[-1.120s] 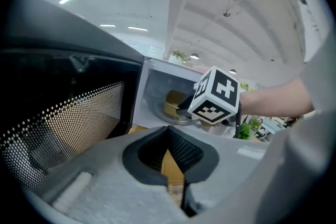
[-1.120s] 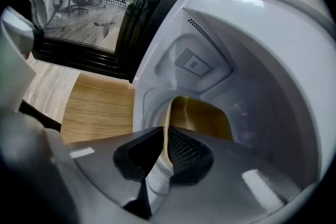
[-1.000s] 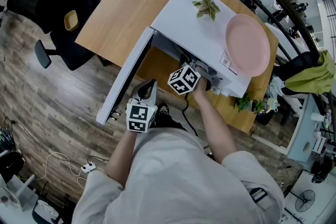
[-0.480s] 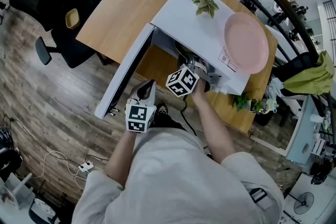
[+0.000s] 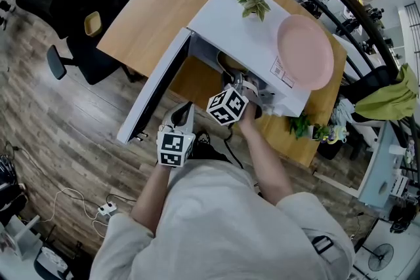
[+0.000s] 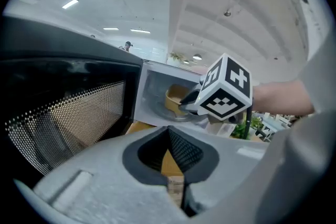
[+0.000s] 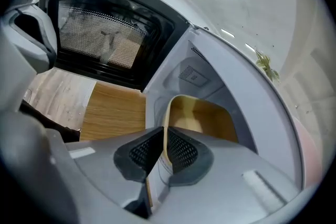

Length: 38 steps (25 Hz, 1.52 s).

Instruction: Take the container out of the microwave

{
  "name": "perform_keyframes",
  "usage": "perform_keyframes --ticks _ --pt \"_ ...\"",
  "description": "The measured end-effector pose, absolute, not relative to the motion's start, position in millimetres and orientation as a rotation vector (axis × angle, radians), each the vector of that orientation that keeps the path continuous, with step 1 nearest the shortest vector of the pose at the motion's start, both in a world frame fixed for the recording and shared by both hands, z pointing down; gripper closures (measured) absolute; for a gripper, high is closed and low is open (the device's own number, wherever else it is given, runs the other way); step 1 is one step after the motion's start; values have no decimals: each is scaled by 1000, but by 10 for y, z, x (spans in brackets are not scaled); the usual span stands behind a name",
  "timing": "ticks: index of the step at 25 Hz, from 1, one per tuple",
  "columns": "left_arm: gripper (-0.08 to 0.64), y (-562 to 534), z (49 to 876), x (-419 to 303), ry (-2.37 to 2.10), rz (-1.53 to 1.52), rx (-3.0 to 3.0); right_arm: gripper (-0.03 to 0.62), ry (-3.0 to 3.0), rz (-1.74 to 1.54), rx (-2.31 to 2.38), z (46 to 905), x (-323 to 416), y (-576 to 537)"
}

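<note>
The tan container [image 7: 202, 113] is seen inside the microwave [image 5: 223, 16], not yet out, and its near wall is pinched between the jaws of the right tool [image 7: 164, 139], clamped tight at the rim. The door [image 5: 154, 92] is swung wide open, so access is already won. The grasp looks made, and what is judged to be left is the draw-out through the opening. The left tool [image 6: 169, 136] is held back beside the door, jaws pressed together on nothing. A pink plate [image 5: 304, 52] and a small plant [image 5: 254, 6] are perched on the microwave's top, with the table [image 5: 151, 3] beneath.
</note>
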State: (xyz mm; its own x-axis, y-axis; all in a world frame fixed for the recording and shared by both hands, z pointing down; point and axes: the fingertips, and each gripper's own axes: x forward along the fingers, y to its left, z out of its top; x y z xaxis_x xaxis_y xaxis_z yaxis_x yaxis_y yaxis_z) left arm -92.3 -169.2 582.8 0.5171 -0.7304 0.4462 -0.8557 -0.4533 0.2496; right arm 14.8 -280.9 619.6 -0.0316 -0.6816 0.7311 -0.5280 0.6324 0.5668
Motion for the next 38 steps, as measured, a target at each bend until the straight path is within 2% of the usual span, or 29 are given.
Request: perform_keyframes --ticks 38 --pt "557 -1297 5816 -682 -1372 428 2303 557 -1805 -191 964 6074 182 -2332"
